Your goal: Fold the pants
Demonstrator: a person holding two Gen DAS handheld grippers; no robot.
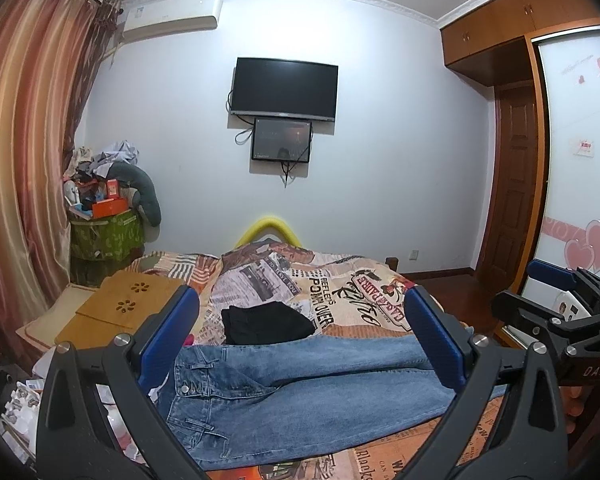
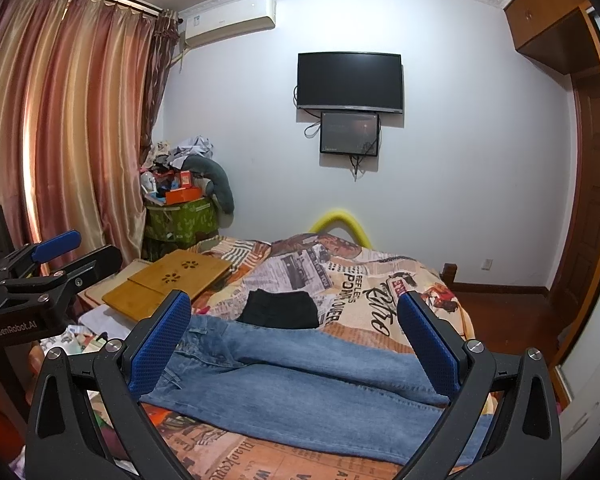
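Blue jeans (image 1: 300, 392) lie flat across the bed, waistband to the left, both legs running right; the right wrist view shows the same jeans (image 2: 312, 380). My left gripper (image 1: 300, 308) hovers open above the waist and thigh area, nothing between its blue pads. My right gripper (image 2: 296, 312) is also open, held above the legs. From the left wrist view the right gripper (image 1: 556, 300) appears at the right edge; from the right wrist view the left gripper (image 2: 48, 264) appears at the left edge.
A folded black garment (image 1: 266, 322) lies on the printed bedspread (image 1: 340, 292) just beyond the jeans. A wooden lap tray (image 2: 168, 280) rests on the bed's left side. Cluttered boxes (image 1: 104, 220) stand by the curtain; a wardrobe (image 1: 580, 160) is at right.
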